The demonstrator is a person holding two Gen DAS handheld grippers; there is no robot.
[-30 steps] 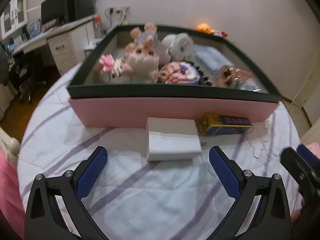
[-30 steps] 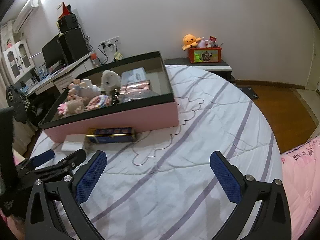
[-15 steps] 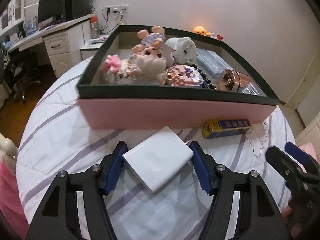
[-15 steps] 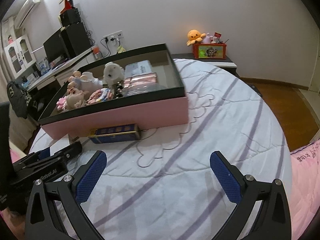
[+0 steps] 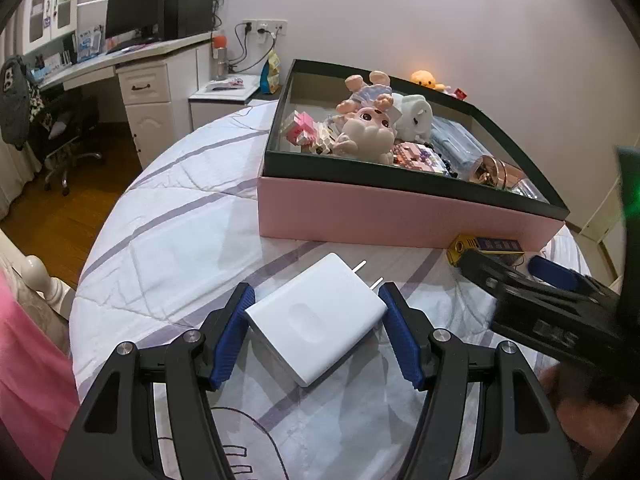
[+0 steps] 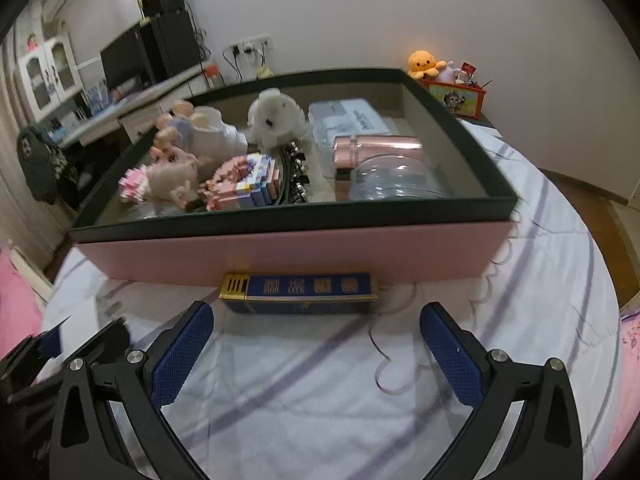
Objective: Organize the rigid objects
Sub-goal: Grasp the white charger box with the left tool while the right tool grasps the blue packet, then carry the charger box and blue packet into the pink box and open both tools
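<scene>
In front of the pink box (image 5: 400, 216), your left gripper (image 5: 316, 332) has its blue pads pressed against both sides of the white charger (image 5: 316, 320), prongs pointing toward the box, above the striped bedspread (image 5: 168, 248). Your right gripper (image 6: 316, 354) has its fingers spread wide with nothing between them, just short of the blue and gold carton (image 6: 298, 293), which lies flat against the box's near wall on the bedspread.
</scene>
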